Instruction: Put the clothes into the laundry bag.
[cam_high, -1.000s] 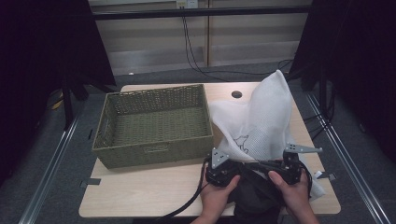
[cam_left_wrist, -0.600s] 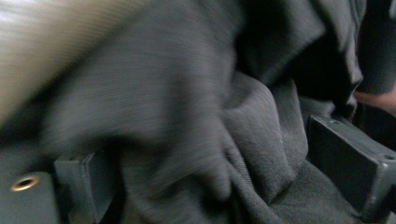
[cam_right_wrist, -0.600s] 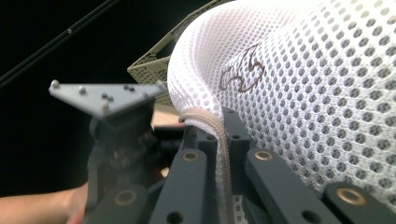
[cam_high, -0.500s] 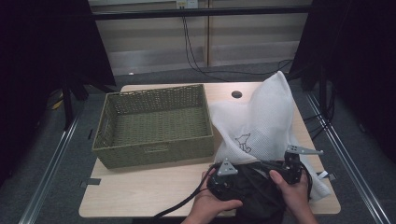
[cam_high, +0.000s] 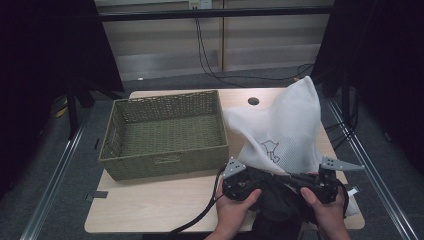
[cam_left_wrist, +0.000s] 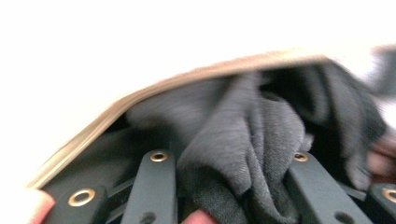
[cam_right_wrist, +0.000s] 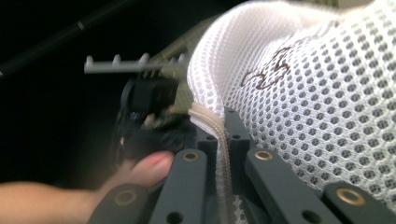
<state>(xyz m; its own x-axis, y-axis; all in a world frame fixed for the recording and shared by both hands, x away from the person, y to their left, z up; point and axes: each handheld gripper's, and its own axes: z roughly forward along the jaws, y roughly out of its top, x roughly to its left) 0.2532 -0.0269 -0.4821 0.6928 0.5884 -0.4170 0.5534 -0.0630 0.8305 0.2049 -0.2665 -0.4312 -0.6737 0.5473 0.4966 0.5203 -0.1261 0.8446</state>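
From above, a white mesh bag (cam_high: 280, 127) stands peaked on the worktop (cam_high: 165, 202) right of a woven basket (cam_high: 165, 132). The left gripper view shows the left gripper (cam_left_wrist: 224, 163) clamping dark grey cloth (cam_left_wrist: 243, 140). The right gripper view shows the right gripper (cam_right_wrist: 219, 135) pinching the bag's zipper edge (cam_right_wrist: 217, 126).

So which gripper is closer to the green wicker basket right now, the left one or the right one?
Left. The left gripper sits just off the basket's near right corner, at the mesh bag's mouth. The right gripper is farther right, beyond the dark garment.
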